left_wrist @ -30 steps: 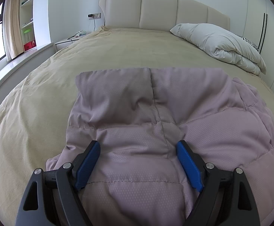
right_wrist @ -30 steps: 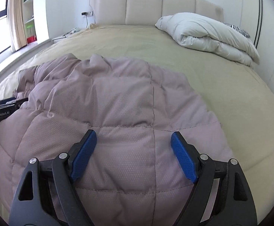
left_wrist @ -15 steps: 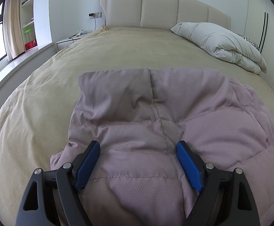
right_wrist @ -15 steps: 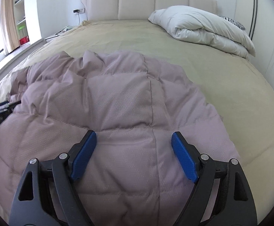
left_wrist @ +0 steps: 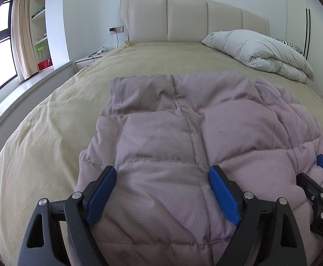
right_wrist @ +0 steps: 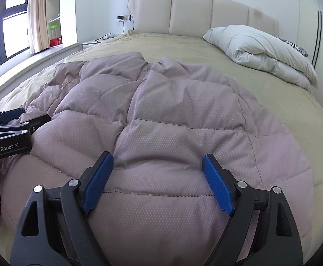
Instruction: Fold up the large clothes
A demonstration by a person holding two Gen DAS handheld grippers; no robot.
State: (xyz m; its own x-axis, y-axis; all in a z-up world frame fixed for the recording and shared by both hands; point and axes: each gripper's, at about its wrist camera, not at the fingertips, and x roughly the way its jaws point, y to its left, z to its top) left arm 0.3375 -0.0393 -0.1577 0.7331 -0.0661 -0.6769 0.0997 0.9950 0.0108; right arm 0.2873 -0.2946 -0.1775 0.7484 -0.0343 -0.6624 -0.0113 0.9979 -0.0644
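Left wrist: jacket [left_wrist: 172, 137] btwn gripper [left_wrist: 163, 190] fingers.

**The bed under my claws**

I'm looking at a wide bed [left_wrist: 121, 71] covered by a tan sheet. A mauve quilted jacket [left_wrist: 183, 133] lies spread on its near half. A folded white duvet [left_wrist: 259, 51] rests by the padded headboard [left_wrist: 183, 20].

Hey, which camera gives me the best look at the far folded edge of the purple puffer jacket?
The left wrist view. There the puffer jacket shows its far edge as a straight, flat line across the tan bedspread. The right wrist view shows the jacket bunched and rumpled at its far end, so that edge is hidden among folds.
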